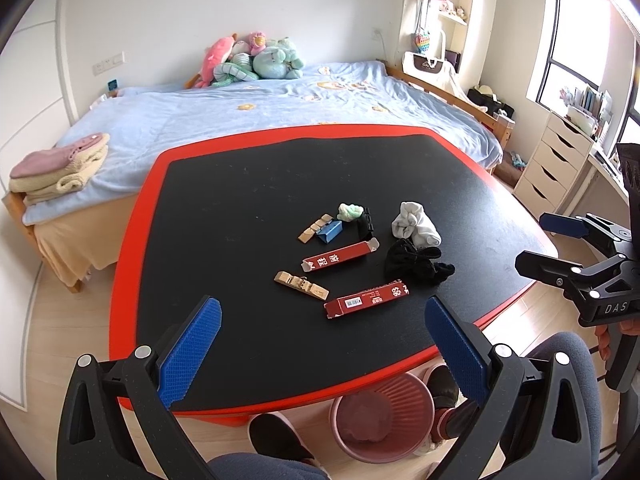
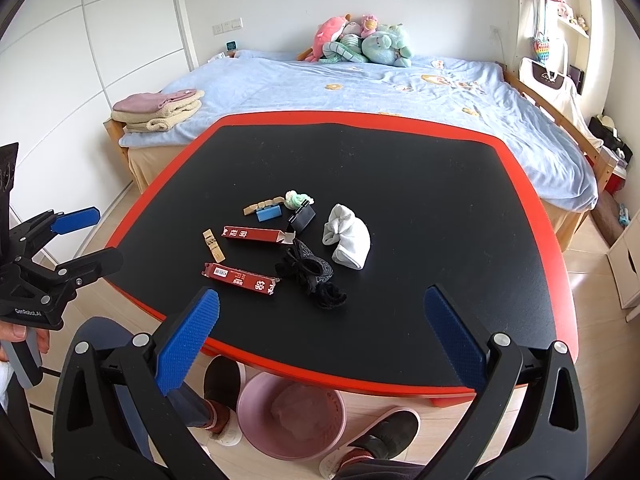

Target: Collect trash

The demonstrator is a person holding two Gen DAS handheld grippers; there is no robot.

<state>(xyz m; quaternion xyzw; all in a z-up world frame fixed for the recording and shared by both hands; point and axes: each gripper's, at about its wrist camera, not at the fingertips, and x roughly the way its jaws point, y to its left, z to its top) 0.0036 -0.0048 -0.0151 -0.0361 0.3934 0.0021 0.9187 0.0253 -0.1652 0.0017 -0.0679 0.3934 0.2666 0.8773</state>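
We hold our left gripper and right gripper spread wide, empty. Ahead of both, two red cartons lie on the table; the pink bin sits below.

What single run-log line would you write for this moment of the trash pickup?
phase: start | left tool: open, empty | right tool: open, empty | nearest trash: red carton on table | bin: on floor below table edge

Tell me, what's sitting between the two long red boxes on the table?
A tan wooden clip piece lies between the far red box and the near red box, toward their left ends; the right wrist view shows it.
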